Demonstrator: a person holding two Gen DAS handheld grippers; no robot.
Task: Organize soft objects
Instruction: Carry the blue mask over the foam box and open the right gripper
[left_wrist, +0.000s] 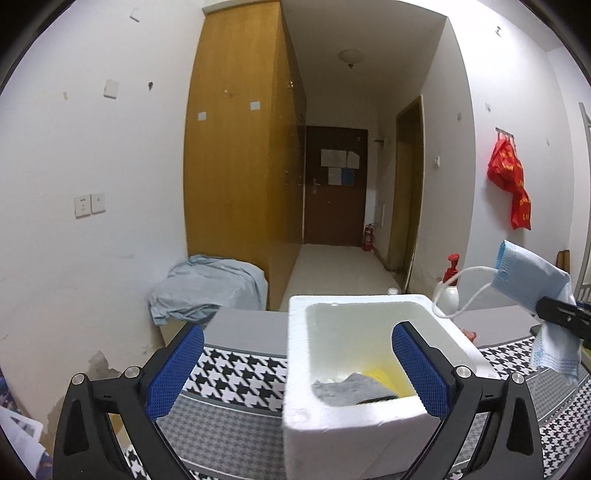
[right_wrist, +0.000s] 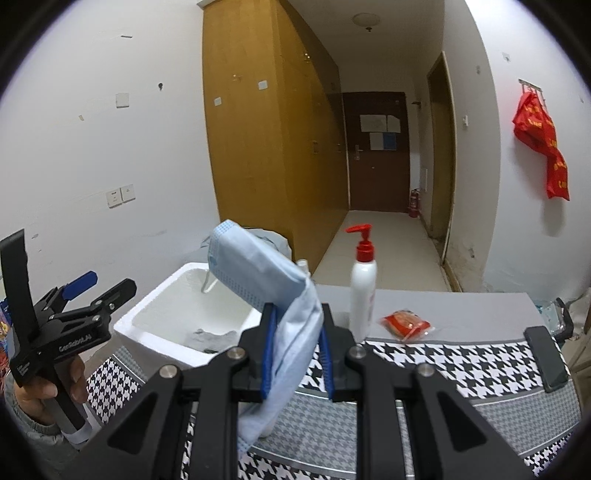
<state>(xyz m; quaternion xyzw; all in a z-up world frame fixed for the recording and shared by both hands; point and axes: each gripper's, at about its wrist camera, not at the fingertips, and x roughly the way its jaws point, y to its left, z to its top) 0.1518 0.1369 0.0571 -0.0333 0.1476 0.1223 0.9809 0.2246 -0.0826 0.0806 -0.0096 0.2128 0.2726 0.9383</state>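
A: What is the right gripper (right_wrist: 295, 354) doing?

B: It is clenched on a light blue face mask (right_wrist: 266, 280). The blue pads pinch the folded cloth from both sides; the upper part of the mask sticks up and leans to the left above the jaws, and a loose end hangs below them. In the left wrist view the same mask (left_wrist: 532, 273) shows at the right edge, with its white ear loop (left_wrist: 461, 291) curving down toward the foam box.

A: And the left gripper (left_wrist: 295, 373)?

B: Released, jaws spread wide, nothing between the pads. It hangs just in front of the white foam box (left_wrist: 295, 354), with one finger seen against the box's open top. The right wrist view shows a hand (right_wrist: 40, 391) holding that gripper's handle at the left, beside the box.

A: What is in the box?

B: A grey cloth (left_wrist: 347, 387) and something yellow (left_wrist: 384, 376) lie at the bottom; I cannot tell what the yellow thing is.

A: Where does the box stand?

B: On the tabletop (right_wrist: 461, 317), over a black-and-white houndstooth cover (right_wrist: 443, 362). To its right stand a white pump bottle (right_wrist: 364, 288) with a red top and, near it, a small red packet (right_wrist: 406, 325), lying flat.
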